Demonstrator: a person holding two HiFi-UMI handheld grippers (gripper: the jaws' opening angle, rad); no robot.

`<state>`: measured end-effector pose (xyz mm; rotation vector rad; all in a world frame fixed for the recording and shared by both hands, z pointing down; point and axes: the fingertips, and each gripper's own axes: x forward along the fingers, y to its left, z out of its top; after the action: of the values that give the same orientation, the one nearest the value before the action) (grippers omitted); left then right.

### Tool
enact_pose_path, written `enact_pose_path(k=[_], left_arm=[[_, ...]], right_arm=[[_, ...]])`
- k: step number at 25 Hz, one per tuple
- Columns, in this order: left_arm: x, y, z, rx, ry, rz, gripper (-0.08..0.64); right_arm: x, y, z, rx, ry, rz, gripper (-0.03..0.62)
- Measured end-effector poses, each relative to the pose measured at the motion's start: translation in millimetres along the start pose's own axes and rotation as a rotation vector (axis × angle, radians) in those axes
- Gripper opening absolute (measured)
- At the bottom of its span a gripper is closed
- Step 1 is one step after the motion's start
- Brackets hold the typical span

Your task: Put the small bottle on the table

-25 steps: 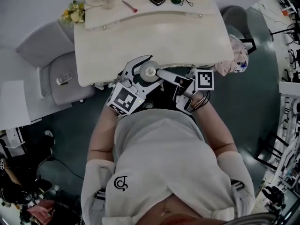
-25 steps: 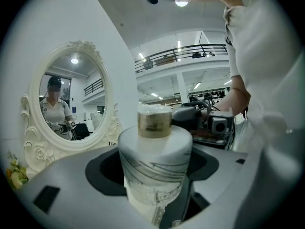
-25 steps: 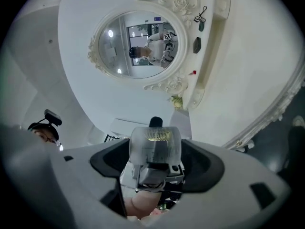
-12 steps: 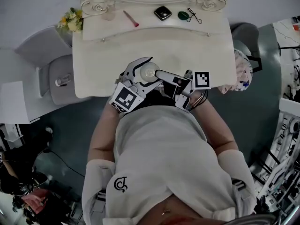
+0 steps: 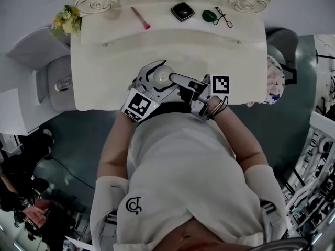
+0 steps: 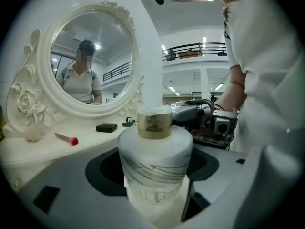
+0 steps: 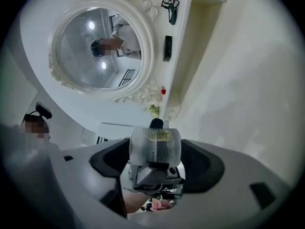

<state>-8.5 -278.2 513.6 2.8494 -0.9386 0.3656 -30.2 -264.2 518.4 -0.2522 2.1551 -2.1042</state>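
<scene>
The small white bottle (image 5: 160,77) with a gold neck is held over the front part of the cream dressing table (image 5: 235,51). My left gripper (image 5: 156,76) is shut on its body. In the left gripper view the bottle (image 6: 155,156) fills the space between the jaws, standing upright. From the right, my right gripper (image 5: 174,79) comes in with its jaws on the bottle's top. The right gripper view shows a translucent cap (image 7: 156,146) pinched between the jaws of the right gripper (image 7: 156,159), with gold showing through it. I cannot see whether the bottle's base touches the tabletop.
On the raised back shelf lie a pink-tipped stick (image 5: 140,18), a black compact (image 5: 182,10), a green item (image 5: 209,15) and a small metal tool (image 5: 225,18). An ornate round mirror (image 6: 88,61) stands behind. Flowers (image 5: 64,19) and a grey seat (image 5: 57,82) are on the left.
Both grippers, with the bottle between them, have moved forward from the table's front edge to further over the tabletop. Both grips are unchanged.
</scene>
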Motion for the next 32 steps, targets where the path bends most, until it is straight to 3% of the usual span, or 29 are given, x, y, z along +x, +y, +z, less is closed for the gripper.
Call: enact_pose_path(k=[10, 19, 26, 32], left_arm=[[28.6, 20.1, -43.1, -0.054, 0.065, 0.010, 0.350], [37.4, 22.1, -77.6, -0.008, 0.201, 0.026, 0.350], [41.9, 21.5, -88.4, 0.017, 0.256, 0.019, 0.350], [42.1, 22.7, -89.0, 0.008, 0.256, 0.001, 0.350]], right_arm=[[1.5, -47.4, 25.4, 0.015, -0.028, -0.030, 0.341], [-5.0, -74.1, 31.6, -0.047, -0.031, -0.129, 0.333], [-7.7, -76.4, 33.1, -0.060, -0.038, -0.143, 0.264], [-3.5, -66.6, 34.8, -0.090, -0.048, -0.115, 0.190]])
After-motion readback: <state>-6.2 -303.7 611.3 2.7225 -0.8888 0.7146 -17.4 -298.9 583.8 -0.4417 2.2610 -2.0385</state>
